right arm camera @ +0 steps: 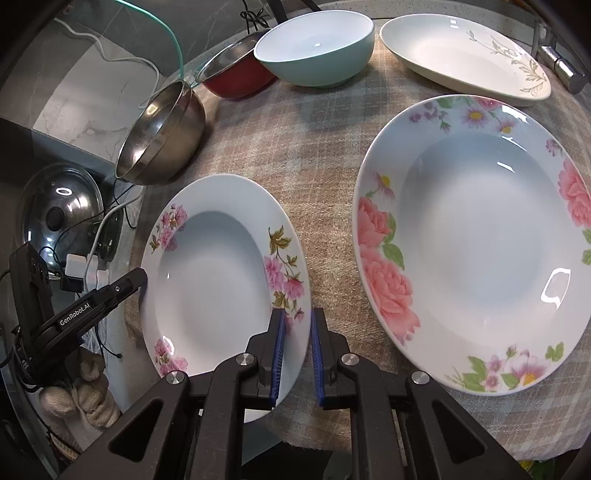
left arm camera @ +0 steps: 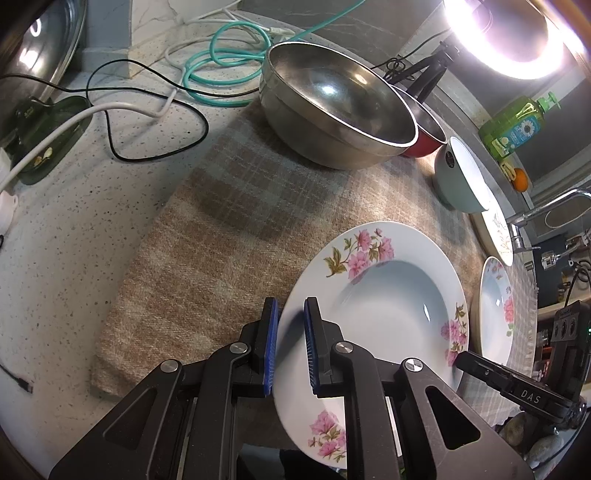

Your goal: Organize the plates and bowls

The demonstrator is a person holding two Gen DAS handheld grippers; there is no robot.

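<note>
A white deep plate with pink flowers (left arm camera: 384,314) lies on the plaid cloth (left arm camera: 221,229). My left gripper (left arm camera: 290,345) straddles its left rim, jaws open with a gap on each side. The same plate (right arm camera: 214,280) shows in the right wrist view, where my right gripper (right arm camera: 297,354) straddles its right rim, also open. The left gripper (right arm camera: 122,286) shows at the plate's far rim. A larger rose-patterned deep plate (right arm camera: 476,240) lies to the right. A steel bowl (left arm camera: 332,110), a red pot (right arm camera: 236,70), a teal bowl (right arm camera: 317,48) and a cream plate (right arm camera: 461,55) stand behind.
Cables and a teal hose (left arm camera: 221,62) lie on the speckled counter (left arm camera: 66,240). A glass lid (right arm camera: 59,210) leans at the left. A ring light (left arm camera: 517,33), a green soap bottle (left arm camera: 517,122) and a faucet (left arm camera: 543,210) stand at the right by the sink.
</note>
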